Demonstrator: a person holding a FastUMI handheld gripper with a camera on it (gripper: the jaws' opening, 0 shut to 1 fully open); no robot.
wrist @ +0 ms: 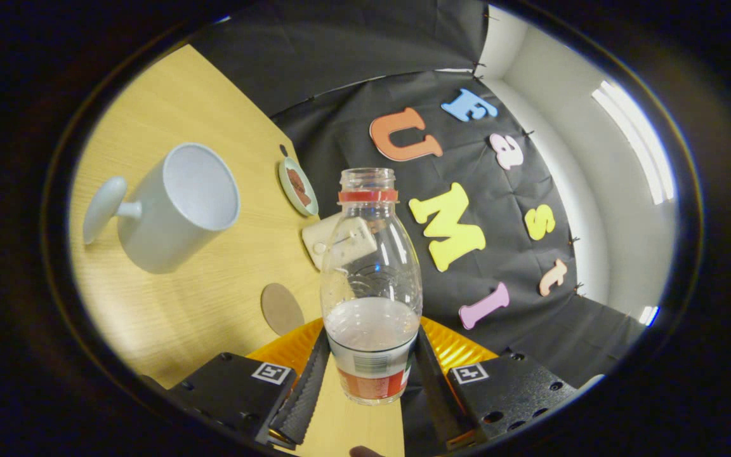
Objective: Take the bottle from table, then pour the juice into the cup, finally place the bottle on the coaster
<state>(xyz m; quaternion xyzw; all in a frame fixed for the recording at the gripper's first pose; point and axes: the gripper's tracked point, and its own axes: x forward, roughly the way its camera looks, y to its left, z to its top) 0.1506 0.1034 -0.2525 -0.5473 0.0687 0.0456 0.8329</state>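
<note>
A clear plastic bottle [370, 285] with a red neck ring, no cap and pale juice in its lower part stands between my two fingers. My gripper [370, 374] is shut on it, both ribbed pads [307, 387] pressing its labelled base. The whole view is tilted, and the bottle is lifted off the wooden table [213, 298]. To the left beyond the fingers a pale grey cup [175, 206] with a round knob handle shows its empty inside. A round brown coaster [282, 309] lies on the table just ahead of the left finger.
A small green dish [298, 186] holding something brown sits near the table's far edge. A cream box-shaped object [340, 244] lies behind the bottle. The table ends at the black cloth wall to the right.
</note>
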